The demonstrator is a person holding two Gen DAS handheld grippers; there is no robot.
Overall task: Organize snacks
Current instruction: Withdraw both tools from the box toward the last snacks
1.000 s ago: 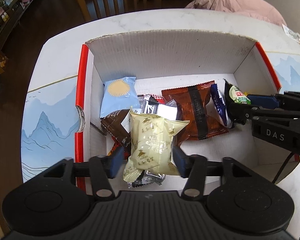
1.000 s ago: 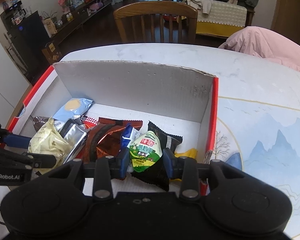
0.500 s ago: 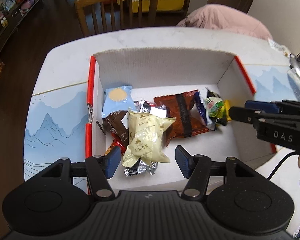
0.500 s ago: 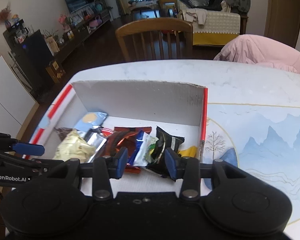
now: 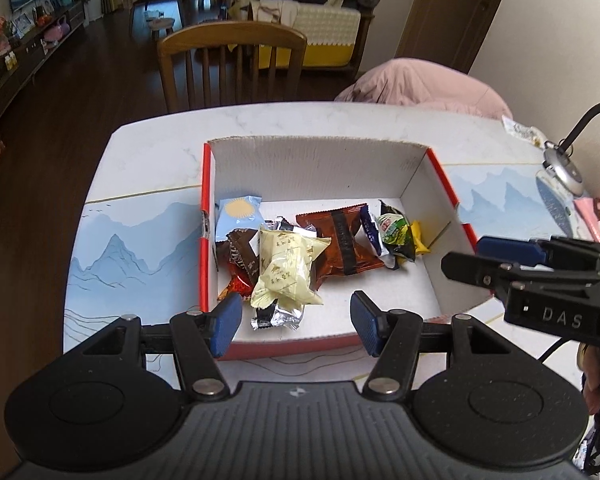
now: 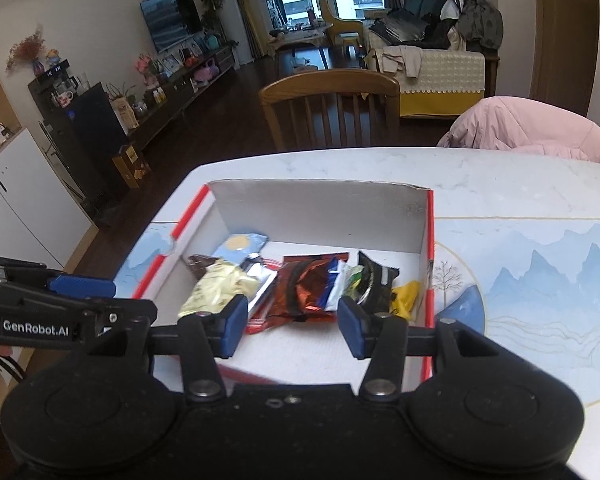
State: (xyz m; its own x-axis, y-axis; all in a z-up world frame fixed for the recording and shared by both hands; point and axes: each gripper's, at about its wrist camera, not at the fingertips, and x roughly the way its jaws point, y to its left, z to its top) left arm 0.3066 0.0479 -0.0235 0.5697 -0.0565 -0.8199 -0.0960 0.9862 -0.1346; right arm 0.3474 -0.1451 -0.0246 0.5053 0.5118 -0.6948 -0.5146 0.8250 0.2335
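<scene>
Snacks in crinkly foil and plastic wrappers lie heaped in a white corrugated box (image 5: pixel 320 168) with red edges, just ahead of both claws on the marble-look surface (image 5: pixel 148 160). The puffy cream packet (image 5: pixel 286 268) sits just beyond the left claw (image 5: pixel 296 322), whose jaws stand half apart and empty. A second ago they flanked it. The right claw (image 6: pixel 292 326) is opening with nothing between its blue pads; earlier it pinched the green packet (image 5: pixel 396 230), now lying in the box. Both claws have drawn back. About ten packets show; one box.
</scene>
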